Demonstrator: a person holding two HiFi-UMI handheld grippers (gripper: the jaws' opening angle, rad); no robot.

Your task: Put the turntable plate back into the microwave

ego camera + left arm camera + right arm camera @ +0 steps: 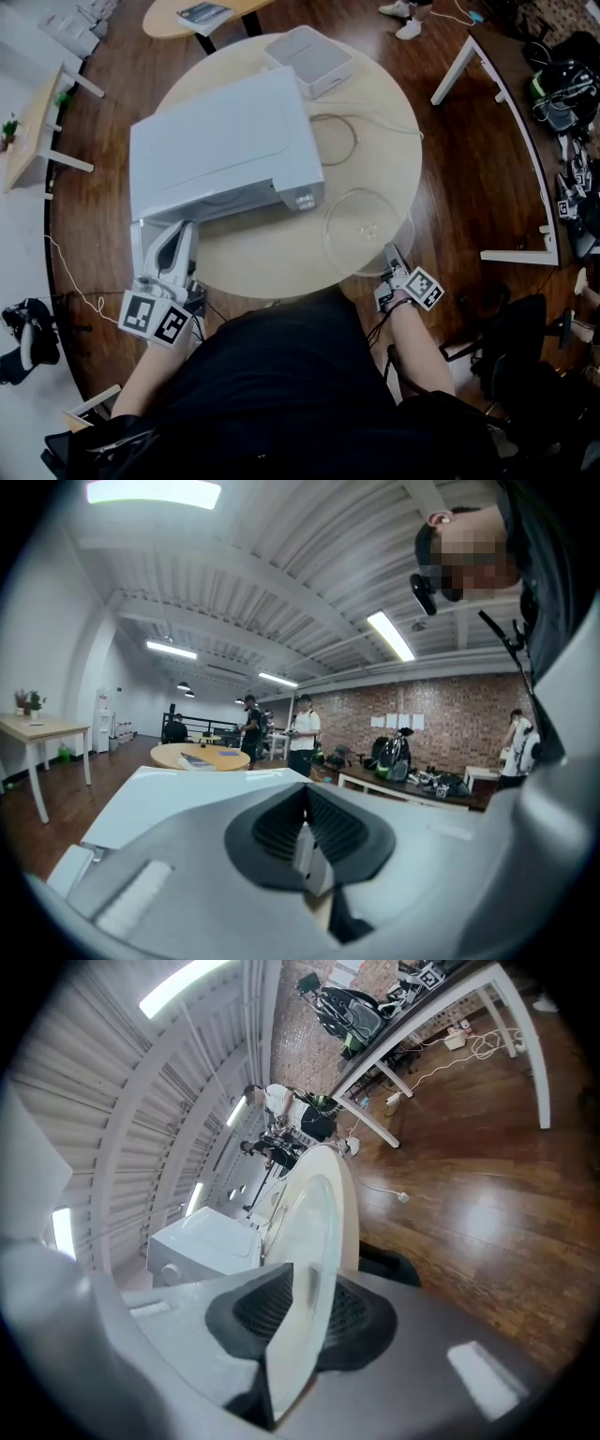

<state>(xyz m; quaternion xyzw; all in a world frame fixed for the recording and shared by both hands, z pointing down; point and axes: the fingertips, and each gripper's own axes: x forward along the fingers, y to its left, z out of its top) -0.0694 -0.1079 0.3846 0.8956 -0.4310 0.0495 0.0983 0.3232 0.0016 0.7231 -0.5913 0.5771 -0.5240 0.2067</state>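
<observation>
1. Round pale-wood table (248,258) stands on a dark wood floor. The turntable plate (366,230) is at its near right edge, just right of the microwave (220,150). I cannot tell whether it lies flat or is slightly raised.
2. It is a clear glass disc, so likely stiff, weighty for its thinness, slippery and breakable. The rim is the only place to take hold. Held at one side it will probably sag, so it should be kept level and carried slowly.
3. The right gripper (393,258) pinches the plate's near rim, with a ribbed pad pressed against each face of the glass.
4. The left gripper (178,232), at the microwave's near left corner, has its jaws pressed onto a thin white panel (303,850). This appears to be the door's edge, probably held to keep the cavity open.
5. Beyond the microwave, on the far side, sit a white box (309,58) and a loop of cable (352,141).
</observation>
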